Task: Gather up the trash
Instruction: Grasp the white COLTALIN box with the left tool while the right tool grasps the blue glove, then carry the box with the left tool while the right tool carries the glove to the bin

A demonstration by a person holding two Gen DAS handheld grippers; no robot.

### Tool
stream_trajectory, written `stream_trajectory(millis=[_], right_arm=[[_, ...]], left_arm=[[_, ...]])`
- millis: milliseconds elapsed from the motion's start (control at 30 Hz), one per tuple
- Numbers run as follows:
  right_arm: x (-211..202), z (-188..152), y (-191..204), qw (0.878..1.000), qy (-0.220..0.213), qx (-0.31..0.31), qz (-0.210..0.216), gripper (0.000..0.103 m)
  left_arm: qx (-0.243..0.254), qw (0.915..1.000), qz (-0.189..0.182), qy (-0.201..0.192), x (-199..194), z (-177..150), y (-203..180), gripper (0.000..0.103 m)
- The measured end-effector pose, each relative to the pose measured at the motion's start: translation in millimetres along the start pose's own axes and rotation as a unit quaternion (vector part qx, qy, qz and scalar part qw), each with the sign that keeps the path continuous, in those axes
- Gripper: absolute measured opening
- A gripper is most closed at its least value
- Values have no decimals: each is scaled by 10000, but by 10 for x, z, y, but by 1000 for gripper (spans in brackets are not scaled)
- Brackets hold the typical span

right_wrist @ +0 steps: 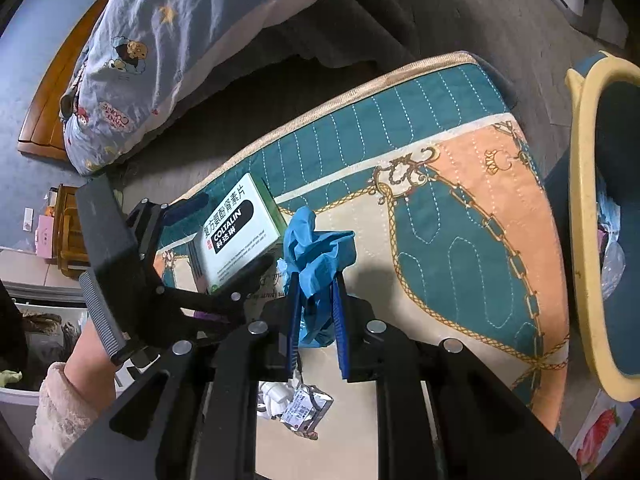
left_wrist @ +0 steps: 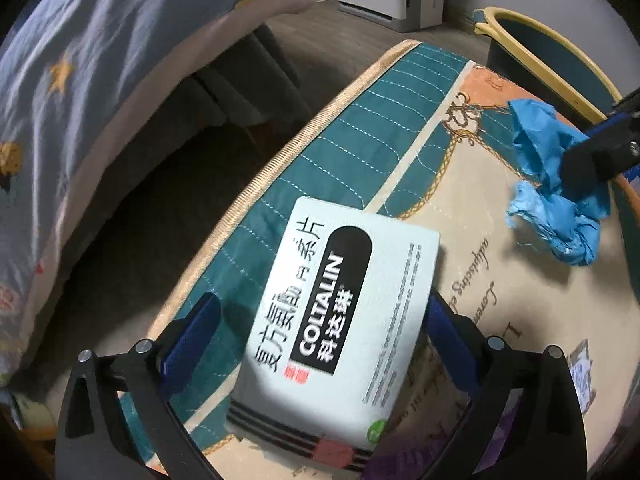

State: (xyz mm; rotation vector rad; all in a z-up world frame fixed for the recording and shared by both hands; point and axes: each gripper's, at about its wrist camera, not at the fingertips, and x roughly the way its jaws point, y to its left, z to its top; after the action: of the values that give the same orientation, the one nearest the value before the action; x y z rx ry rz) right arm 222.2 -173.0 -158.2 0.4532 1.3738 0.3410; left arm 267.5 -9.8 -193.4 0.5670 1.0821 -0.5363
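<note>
Two grippers: right gripper (right_wrist: 316,304) fingers pinch crumpled blue plastic glove (right_wrist: 316,240), frame centre; left gripper (left_wrist: 320,328) fingers spread around white rectangular cardboard medicine box (left_wrist: 340,320), lower centre, contact unclear.

From my left wrist view, the small print on the medicine box (left_wrist: 340,328) is too blurred to read, and its near end is cut off between my fingers. The bin (right_wrist: 592,240) runs off the right edge; its contents are indistinct.
</note>
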Motion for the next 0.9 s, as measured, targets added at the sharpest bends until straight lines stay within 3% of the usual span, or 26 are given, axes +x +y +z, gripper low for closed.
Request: stream_trajectory(millis=[200,300,500,900], right_arm=[[-51,-14,-26,9994,-49,-143,-296,15],[-85,-20,-42,9989,-108,-186,-405,15],[-199,-76,-62,9985,-214,-259,-430,15],[-929,-147,-295,9929,-1032,-220,-554,15]], left_arm=[[-479,9982,-320,183,49,2,129,97],[-503,9977,-409,183,24,-11,113,83],[-461,9983,-348,121,-93,17,4,81],[-588,9956,-364,-640,-732,242,-239,81]])
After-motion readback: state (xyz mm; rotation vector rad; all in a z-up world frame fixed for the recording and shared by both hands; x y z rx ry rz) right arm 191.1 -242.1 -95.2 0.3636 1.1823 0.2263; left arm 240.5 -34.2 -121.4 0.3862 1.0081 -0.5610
